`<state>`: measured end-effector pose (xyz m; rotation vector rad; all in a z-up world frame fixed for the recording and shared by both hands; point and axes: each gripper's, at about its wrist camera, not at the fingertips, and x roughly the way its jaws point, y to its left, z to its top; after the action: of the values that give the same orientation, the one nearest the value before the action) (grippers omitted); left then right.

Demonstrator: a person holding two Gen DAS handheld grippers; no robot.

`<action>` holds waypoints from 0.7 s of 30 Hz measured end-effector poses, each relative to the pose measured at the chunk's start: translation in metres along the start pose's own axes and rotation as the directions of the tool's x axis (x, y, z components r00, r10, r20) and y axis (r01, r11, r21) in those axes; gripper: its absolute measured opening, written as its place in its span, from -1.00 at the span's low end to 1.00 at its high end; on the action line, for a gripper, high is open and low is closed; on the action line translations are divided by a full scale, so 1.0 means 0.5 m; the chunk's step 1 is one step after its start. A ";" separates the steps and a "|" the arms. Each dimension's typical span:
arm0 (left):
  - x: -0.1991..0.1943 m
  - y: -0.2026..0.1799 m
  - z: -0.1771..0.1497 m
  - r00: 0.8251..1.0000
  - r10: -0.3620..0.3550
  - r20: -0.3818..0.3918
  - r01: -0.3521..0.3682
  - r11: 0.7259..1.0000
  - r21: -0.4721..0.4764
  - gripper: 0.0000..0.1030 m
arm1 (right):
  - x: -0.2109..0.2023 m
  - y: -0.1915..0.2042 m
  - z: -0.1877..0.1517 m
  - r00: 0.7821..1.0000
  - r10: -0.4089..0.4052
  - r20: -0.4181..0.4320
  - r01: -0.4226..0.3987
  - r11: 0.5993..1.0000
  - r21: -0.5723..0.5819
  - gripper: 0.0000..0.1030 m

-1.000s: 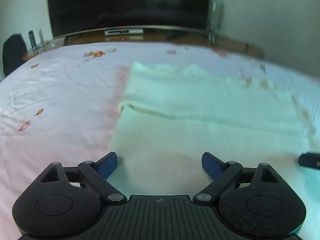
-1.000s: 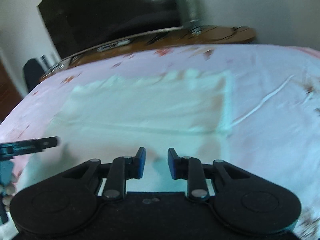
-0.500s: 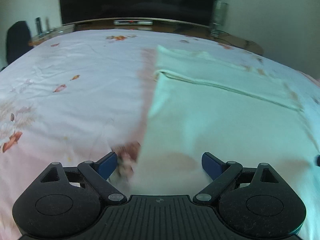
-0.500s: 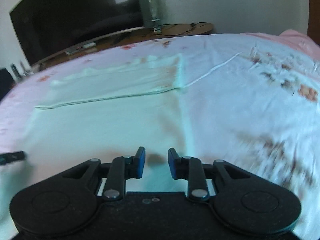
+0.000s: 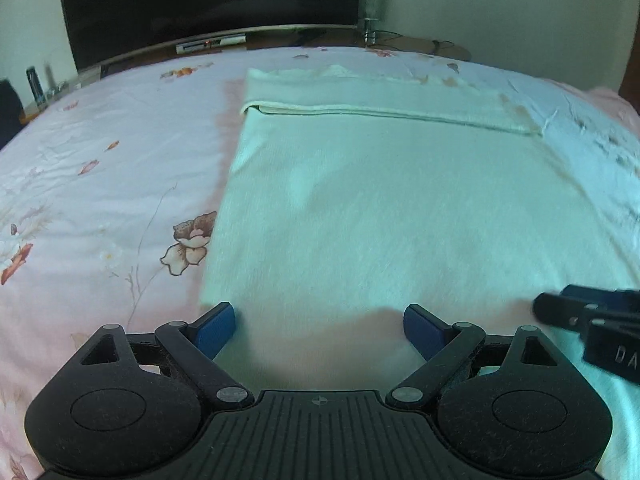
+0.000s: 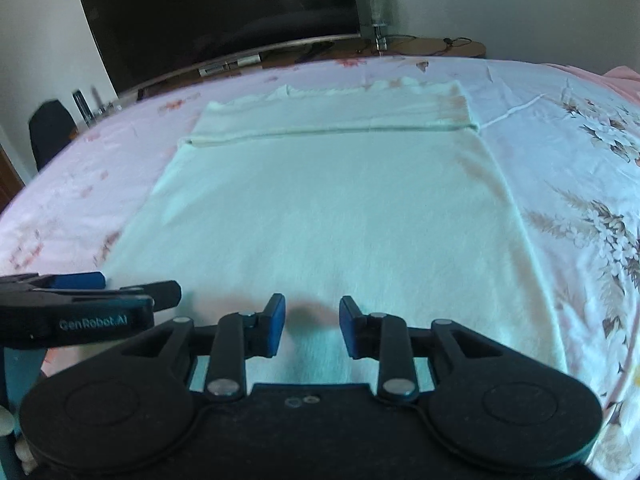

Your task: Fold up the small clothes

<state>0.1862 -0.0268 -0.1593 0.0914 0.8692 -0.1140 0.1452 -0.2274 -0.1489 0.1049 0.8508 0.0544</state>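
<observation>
A pale cream garment lies flat on the floral bedsheet, with a folded band across its far end. It also shows in the right wrist view. My left gripper is wide open and empty over the garment's near left corner. My right gripper is partly open and empty over the near edge, right of the left one. The right gripper shows in the left wrist view; the left gripper shows in the right wrist view.
A dark TV screen stands on a wooden cabinet past the bed's far edge. A glass lamp stands to its right. A dark chair is at the far left. A pink blanket lies at far right.
Both grippers pulled back toward the garment's near edge and now sit side by side there. The left stayed wide open; the right stayed partly open.
</observation>
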 end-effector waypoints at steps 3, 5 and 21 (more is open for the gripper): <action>-0.008 0.007 -0.008 1.000 0.003 0.003 -0.003 1.000 0.014 0.77 | -0.002 -0.021 -0.017 0.999 -0.030 0.012 0.030 1.000 0.006 -0.43; -0.012 0.015 -0.012 1.000 0.007 0.002 -0.007 1.000 0.010 0.77 | -0.012 -0.034 -0.024 0.998 -0.067 0.018 0.067 0.998 0.008 -0.43; -0.029 0.027 -0.032 1.000 0.012 0.001 -0.012 1.000 0.013 0.77 | -0.069 -0.078 -0.086 0.987 -0.153 0.043 0.152 0.988 0.028 -0.42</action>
<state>0.1667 -0.0103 -0.1582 0.1093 0.8664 -0.1083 0.0905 -0.2660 -0.1557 0.0633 0.8125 -0.1021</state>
